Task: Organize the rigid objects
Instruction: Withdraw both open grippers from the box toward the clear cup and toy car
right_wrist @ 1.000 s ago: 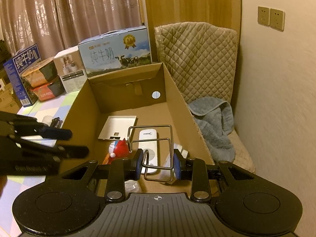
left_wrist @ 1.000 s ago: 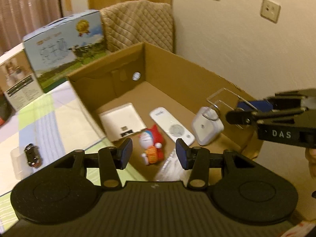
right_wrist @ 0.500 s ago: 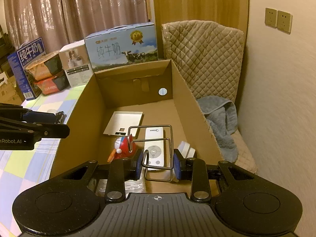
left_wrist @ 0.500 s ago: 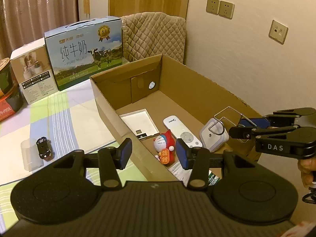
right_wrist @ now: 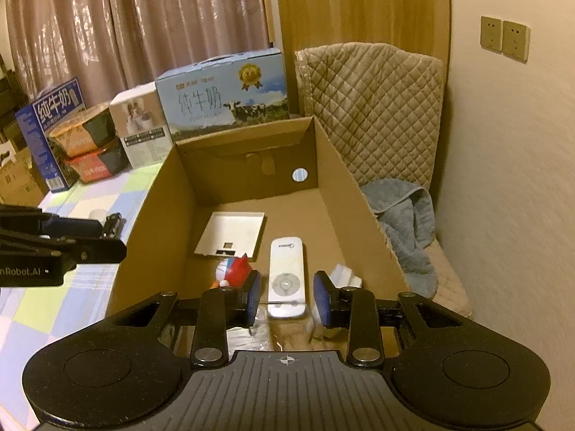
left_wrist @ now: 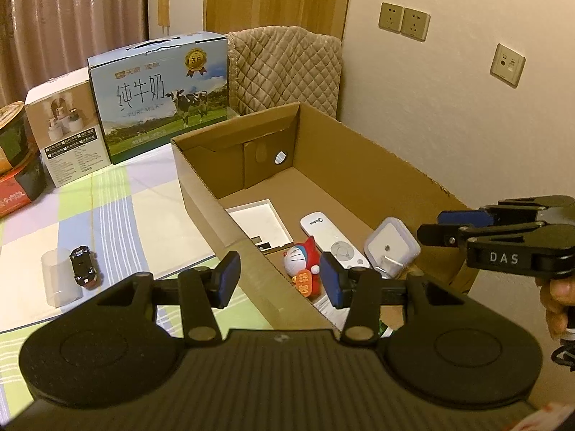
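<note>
An open cardboard box [left_wrist: 201, 194] [right_wrist: 151, 212] holds a flat white scale [left_wrist: 262, 221] [right_wrist: 231, 231], a white remote [left_wrist: 332, 242] [right_wrist: 287, 273], a Doraemon figure [left_wrist: 303, 264] [right_wrist: 233, 269] and a white square device [left_wrist: 391, 248] [right_wrist: 345, 276]. My right gripper [right_wrist: 286, 301] [left_wrist: 431, 228] is open over the box's near end; the wire rack's thin wires [right_wrist: 284, 303] hang just below its pads. My left gripper [left_wrist: 279, 279] is open and empty above the box's left wall. A black toy car [left_wrist: 83, 264] [right_wrist: 113, 222] and a clear cup [left_wrist: 59, 282] lie on the checked cloth.
A milk carton box [left_wrist: 161, 97], a white product box [left_wrist: 64, 133] and stacked bowls [right_wrist: 86, 151] stand at the table's back. A quilted chair [right_wrist: 373, 107] with a blue towel [right_wrist: 409, 222] is beside the wall, right of the box.
My right gripper has opened and let the wire rack go; it has dropped out of the jaws into the box. Both grippers have pulled back and up.
</note>
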`<control>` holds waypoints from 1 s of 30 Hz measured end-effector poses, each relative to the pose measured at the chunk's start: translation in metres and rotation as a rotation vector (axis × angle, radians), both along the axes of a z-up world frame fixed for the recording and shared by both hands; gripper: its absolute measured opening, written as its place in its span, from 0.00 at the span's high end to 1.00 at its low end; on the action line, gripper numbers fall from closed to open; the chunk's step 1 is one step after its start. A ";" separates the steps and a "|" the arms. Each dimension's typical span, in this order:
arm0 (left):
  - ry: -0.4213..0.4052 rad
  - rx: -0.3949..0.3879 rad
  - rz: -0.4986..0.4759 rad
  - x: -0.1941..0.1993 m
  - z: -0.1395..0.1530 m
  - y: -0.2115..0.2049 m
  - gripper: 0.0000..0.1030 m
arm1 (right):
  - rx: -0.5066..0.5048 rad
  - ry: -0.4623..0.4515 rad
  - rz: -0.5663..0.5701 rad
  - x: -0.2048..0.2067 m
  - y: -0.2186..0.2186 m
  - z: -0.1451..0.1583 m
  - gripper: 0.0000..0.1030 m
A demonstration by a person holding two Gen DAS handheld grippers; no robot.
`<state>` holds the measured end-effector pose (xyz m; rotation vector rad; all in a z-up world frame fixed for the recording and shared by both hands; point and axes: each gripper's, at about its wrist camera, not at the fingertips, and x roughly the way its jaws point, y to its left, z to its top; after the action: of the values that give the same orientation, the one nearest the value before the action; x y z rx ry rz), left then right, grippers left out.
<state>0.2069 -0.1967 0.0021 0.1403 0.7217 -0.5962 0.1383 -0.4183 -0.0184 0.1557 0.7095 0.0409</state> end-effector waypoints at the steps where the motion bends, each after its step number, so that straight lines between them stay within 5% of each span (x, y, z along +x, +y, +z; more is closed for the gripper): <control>1: 0.000 -0.001 0.001 0.000 0.000 0.000 0.58 | 0.003 -0.003 -0.003 -0.001 0.000 0.001 0.62; 17: -0.033 -0.012 0.029 -0.011 0.014 0.016 0.58 | -0.002 -0.024 -0.010 -0.012 0.006 0.014 0.60; 30: -0.074 -0.015 0.123 -0.038 0.037 0.077 0.57 | -0.018 -0.090 0.013 -0.030 0.033 0.055 0.58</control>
<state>0.1684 -0.1194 0.0396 0.1023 0.6490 -0.4764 0.1087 -0.3850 0.0363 0.1316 0.6214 0.0542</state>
